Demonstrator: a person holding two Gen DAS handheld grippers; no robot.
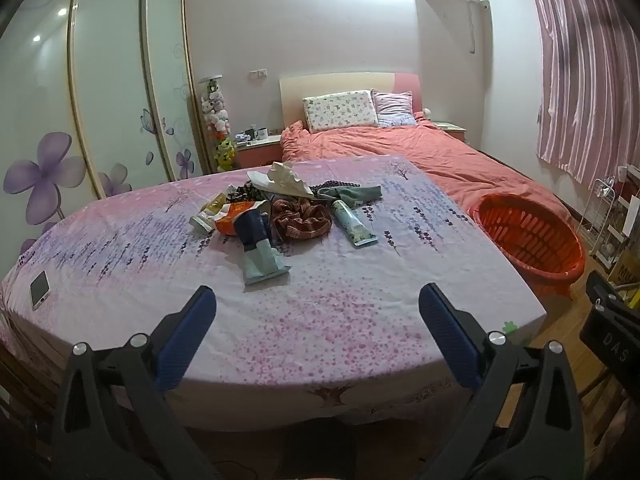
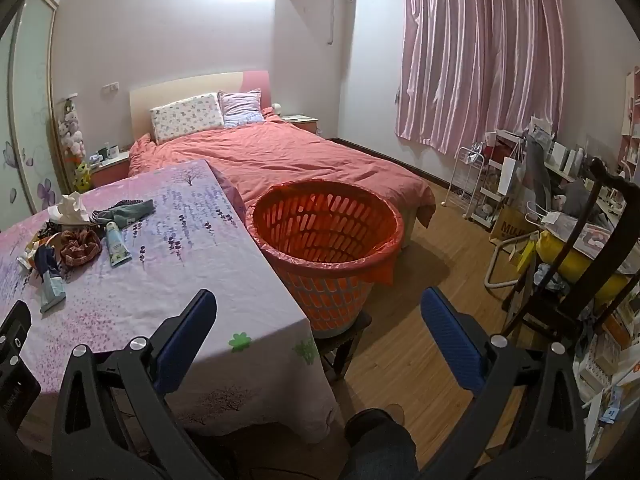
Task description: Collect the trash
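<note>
Bedroom with a table (image 1: 360,320) under a pink floral cloth, a bed (image 1: 400,148) behind it.

Left wrist view: left gripper (image 1: 318,310) hovers over the near edge of the table, jaws wide apart, nothing between them. Trash lies in a loose pile at mid-table, well ahead of the fingers: pale pouch (image 1: 264,266) nearest, orange wrapper (image 1: 236,220) and small tube (image 1: 208,216) to its left, green tube (image 1: 354,226) to the right, crumpled tissue (image 1: 286,176) at the back. Checked cloth (image 1: 302,222) sits among them. Phone (image 1: 40,290) lies apart at the left edge. Orange basket (image 1: 528,240) stands beside the table's right side.

Right wrist view: right gripper (image 2: 320,312) hangs off the table's right corner, jaws wide apart and empty. Basket (image 2: 326,240), lined with a red bag, stands on a dark stool (image 2: 344,340) just ahead, touching the cloth edge. Pile shows at far left.
</note>
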